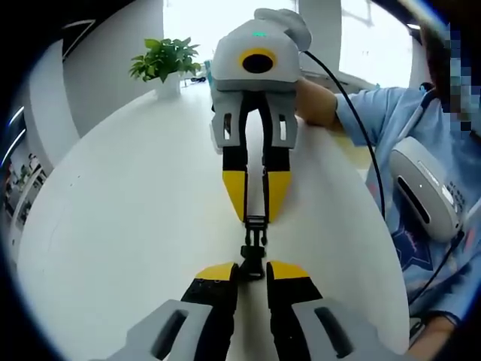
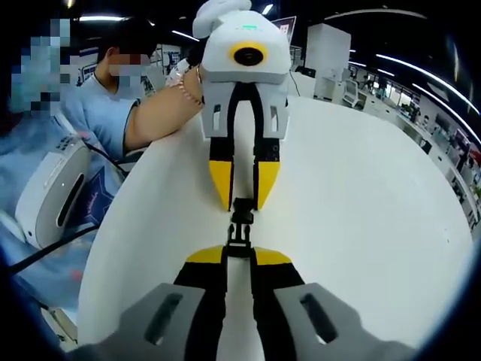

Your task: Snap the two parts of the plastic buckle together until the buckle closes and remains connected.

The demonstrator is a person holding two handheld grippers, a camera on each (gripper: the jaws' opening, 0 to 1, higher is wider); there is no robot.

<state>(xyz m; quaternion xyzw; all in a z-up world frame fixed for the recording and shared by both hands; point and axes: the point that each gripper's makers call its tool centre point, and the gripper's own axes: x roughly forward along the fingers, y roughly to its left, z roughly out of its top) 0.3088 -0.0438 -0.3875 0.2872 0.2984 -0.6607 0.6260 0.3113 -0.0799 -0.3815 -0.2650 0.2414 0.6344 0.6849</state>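
Two black buckle halves meet end to end above the white table (image 1: 113, 226): the pronged half (image 1: 252, 254) is pinched in the left gripper (image 1: 252, 272), the socket half (image 1: 255, 222) in the right gripper (image 1: 255, 197). Whether they have latched is unclear. Both pairs of jaws are nearly closed on their pieces. A potted plant (image 1: 165, 64) stands at the table's far edge.
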